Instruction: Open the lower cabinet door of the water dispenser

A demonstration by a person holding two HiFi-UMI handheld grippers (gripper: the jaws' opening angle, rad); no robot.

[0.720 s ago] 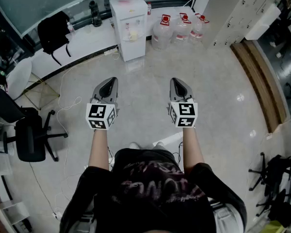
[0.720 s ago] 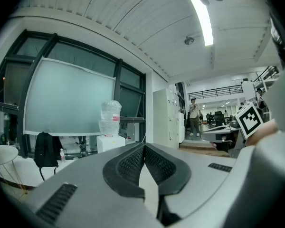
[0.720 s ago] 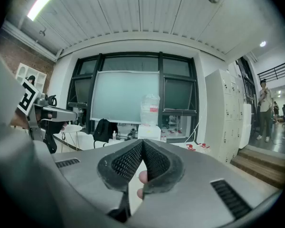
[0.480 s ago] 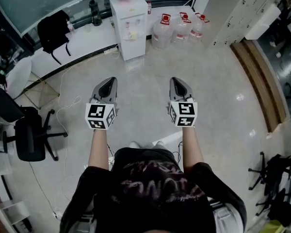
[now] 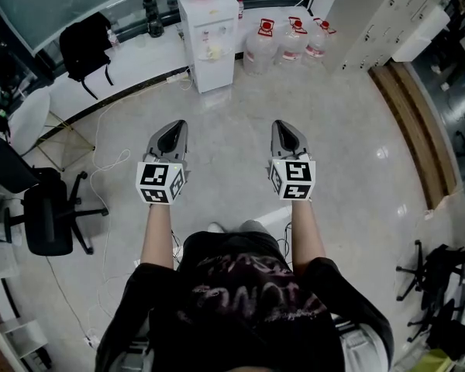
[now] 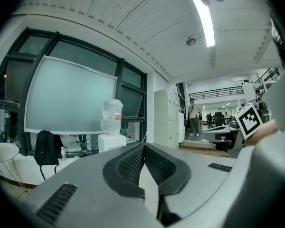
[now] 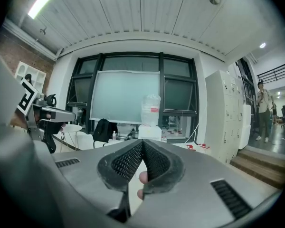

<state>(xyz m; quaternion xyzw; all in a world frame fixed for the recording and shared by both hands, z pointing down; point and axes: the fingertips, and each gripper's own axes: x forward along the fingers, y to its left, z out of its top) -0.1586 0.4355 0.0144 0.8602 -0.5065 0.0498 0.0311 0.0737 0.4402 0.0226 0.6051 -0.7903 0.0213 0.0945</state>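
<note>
The white water dispenser stands by the far wall with a bottle on top; its lower cabinet door is closed. Both grippers hang over the bare floor well short of it, side by side and pointing toward it. The left gripper is shut with nothing between its jaws. The right gripper is likewise shut and empty. In the left gripper view the dispenser shows small, to the left of the closed jaw tips. In the right gripper view the dispenser sits just above the closed tips.
Several water jugs stand right of the dispenser. A black backpack rests on the ledge at left. An office chair stands at left, and a cable trails across the floor. White lockers and a wooden step lie to the right.
The person's feet have shifted beneath the body and the view has edged slightly toward the dispenser. Both grippers stay shut, side by side.
</note>
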